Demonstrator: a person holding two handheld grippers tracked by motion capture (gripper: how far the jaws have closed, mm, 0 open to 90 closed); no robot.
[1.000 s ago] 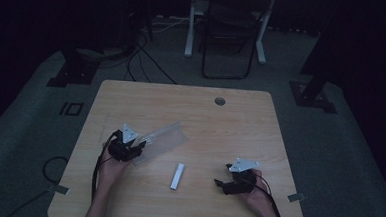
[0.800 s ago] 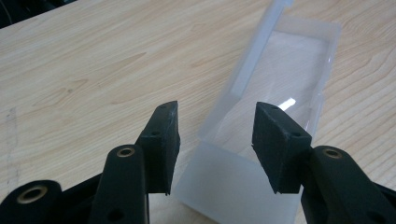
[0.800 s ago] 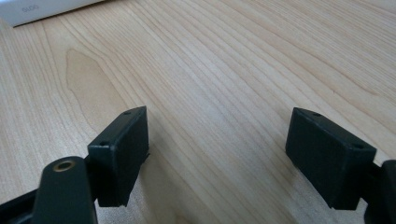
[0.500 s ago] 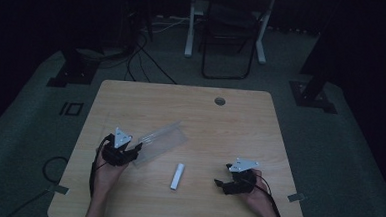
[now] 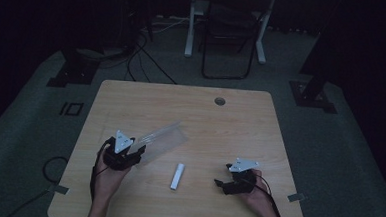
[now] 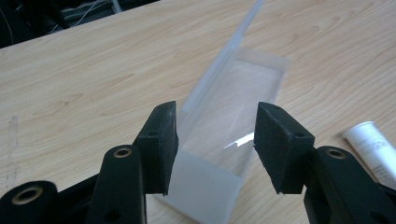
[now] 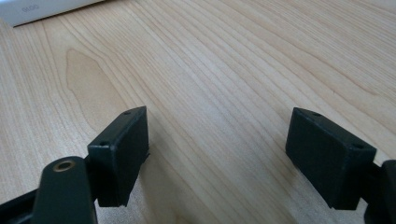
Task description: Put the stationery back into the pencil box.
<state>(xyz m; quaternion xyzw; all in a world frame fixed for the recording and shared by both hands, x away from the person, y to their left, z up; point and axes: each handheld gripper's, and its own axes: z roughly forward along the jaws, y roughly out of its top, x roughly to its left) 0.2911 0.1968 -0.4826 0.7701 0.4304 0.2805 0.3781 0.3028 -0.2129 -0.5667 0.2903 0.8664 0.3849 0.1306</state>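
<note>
A long clear plastic box lies at an angle on the left half of the wooden table. My left gripper is open at its near end. In the left gripper view the jaws stand on either side of that end of the box, with a small gap at the right jaw. A small white tube lies in the middle of the table, also seen at the right edge as tube. My right gripper rests open near the front right over bare wood, nothing between its jaws. The white tube shows at the upper left there.
A round cable hole sits near the table's far edge. A chair and desk legs stand on the dark floor beyond, with cables to the left. The room is dim.
My left gripper has drawn back slightly toward the table's near edge, staying at the end of the clear box. The box, the tube and the right gripper have not moved.
</note>
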